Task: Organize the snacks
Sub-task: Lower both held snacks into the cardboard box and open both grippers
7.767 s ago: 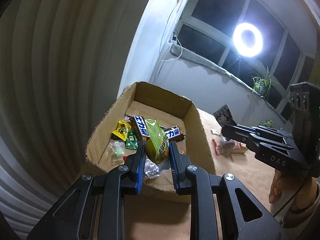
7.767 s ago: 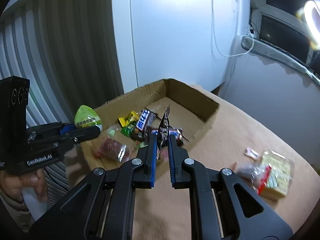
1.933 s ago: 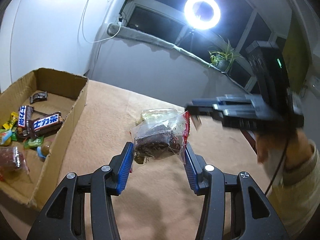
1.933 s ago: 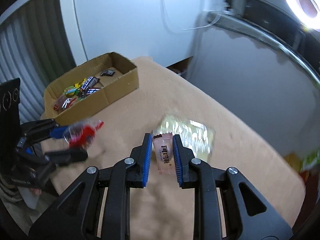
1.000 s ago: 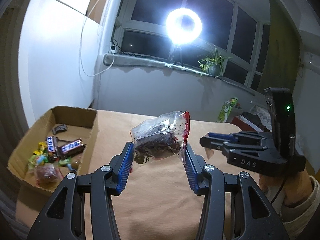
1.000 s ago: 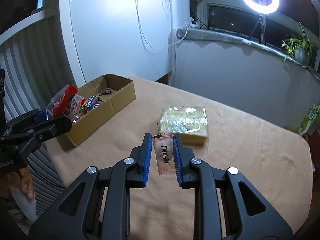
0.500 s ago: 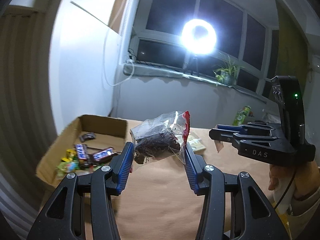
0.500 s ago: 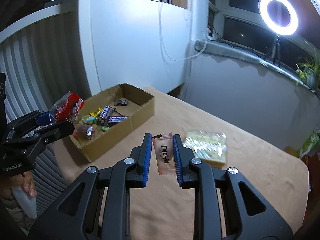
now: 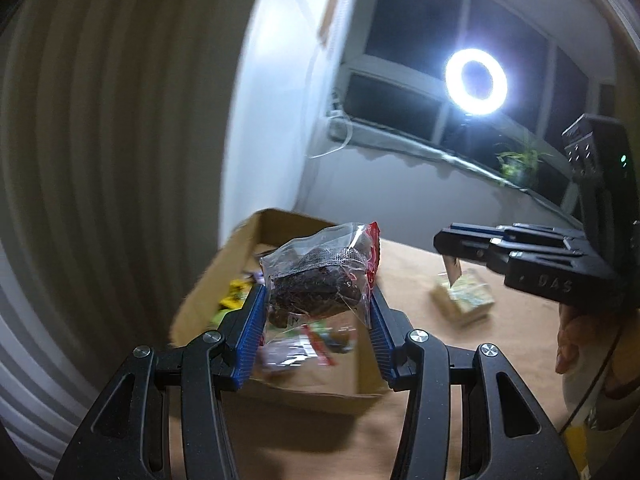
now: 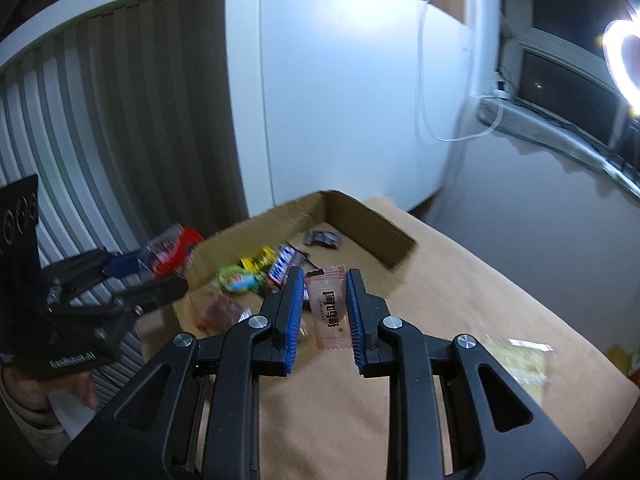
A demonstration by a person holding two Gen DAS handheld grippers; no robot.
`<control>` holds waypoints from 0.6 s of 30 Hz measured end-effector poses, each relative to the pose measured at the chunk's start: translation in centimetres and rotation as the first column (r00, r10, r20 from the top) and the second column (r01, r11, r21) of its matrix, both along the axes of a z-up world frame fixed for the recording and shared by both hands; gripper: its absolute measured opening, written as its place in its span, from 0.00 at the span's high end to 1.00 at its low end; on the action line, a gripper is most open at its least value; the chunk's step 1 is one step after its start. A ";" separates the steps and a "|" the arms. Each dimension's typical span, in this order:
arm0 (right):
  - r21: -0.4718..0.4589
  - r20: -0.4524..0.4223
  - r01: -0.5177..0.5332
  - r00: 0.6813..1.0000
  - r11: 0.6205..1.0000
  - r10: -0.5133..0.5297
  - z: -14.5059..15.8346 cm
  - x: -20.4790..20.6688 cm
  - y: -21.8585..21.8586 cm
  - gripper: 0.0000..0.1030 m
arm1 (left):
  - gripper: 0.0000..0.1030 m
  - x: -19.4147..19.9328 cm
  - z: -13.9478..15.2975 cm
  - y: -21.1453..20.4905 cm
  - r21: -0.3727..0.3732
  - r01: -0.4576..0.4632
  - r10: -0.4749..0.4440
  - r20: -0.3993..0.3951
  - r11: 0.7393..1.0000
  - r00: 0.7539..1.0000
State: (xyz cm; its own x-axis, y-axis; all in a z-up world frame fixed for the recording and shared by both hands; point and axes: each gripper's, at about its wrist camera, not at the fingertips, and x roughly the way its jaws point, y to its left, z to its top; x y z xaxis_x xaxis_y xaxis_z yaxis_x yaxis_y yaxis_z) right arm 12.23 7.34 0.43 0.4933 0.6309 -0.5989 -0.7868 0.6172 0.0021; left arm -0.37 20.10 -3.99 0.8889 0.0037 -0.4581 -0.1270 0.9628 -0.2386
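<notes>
My left gripper (image 9: 316,300) is shut on a clear bag of dark dried fruit with a red edge (image 9: 320,276), held above the near end of the open cardboard box (image 9: 240,248). My right gripper (image 10: 322,292) is shut on a small pink wrapped snack (image 10: 330,308) and hovers over the tan table just short of the box (image 10: 360,216). The box holds several snacks, among them a blue chocolate bar (image 10: 282,266) and a small black packet (image 10: 322,238). The right gripper also shows in the left wrist view (image 9: 448,246), and the left gripper in the right wrist view (image 10: 152,276).
A yellowish clear-wrapped pack lies on the tan tablecloth (image 9: 466,296), right of the box; it also shows in the right wrist view (image 10: 516,360). A ribbed radiator (image 10: 80,160) and white wall stand behind the box. A ring light (image 9: 476,80) glares at the window.
Both grippers have swung left toward the box, which is now nearer and more central in both views. Each still holds its snack.
</notes>
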 end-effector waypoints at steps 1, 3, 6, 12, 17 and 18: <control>0.002 -0.004 -0.007 1.000 1.000 0.007 -0.1 0.5 0.7 0.79 | 0.54 0.4 -0.3 0.5 -0.002 -0.007 0.007 -0.008 1.000 1.000; 0.010 -0.005 -0.018 1.000 1.000 0.018 -0.1 1.4 2.0 0.79 | 0.54 1.1 -0.7 1.2 -0.002 -0.012 0.012 -0.019 1.000 1.000; 0.014 0.001 -0.019 1.000 1.000 0.019 0.0 3.3 3.7 0.79 | 0.54 2.8 -1.0 1.9 0.004 -0.003 0.003 -0.027 1.000 1.000; 0.005 -0.055 -0.022 0.998 1.000 0.022 -1.7 8.5 6.6 0.66 | 0.47 7.7 -2.0 3.3 -0.041 0.036 -0.038 -0.060 0.999 0.997; 0.012 -0.049 0.026 0.998 1.000 -0.026 -3.6 7.7 4.9 0.40 | 0.27 8.1 -4.1 3.1 -0.061 0.018 -0.026 -0.137 0.998 0.990; 0.002 -0.032 0.049 0.998 0.999 -0.049 -4.0 6.9 4.2 0.38 | 0.25 7.4 -4.2 3.1 -0.062 0.010 -0.018 -0.134 0.998 0.991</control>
State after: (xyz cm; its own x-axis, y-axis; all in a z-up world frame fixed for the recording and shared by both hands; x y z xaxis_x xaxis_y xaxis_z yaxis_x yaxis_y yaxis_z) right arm 19.16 11.52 -3.60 0.5042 0.6081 -0.6132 -0.7554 0.6546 0.0281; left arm 7.03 23.18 -8.22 0.8191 -0.0400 -0.5723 -0.1483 0.9489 -0.2785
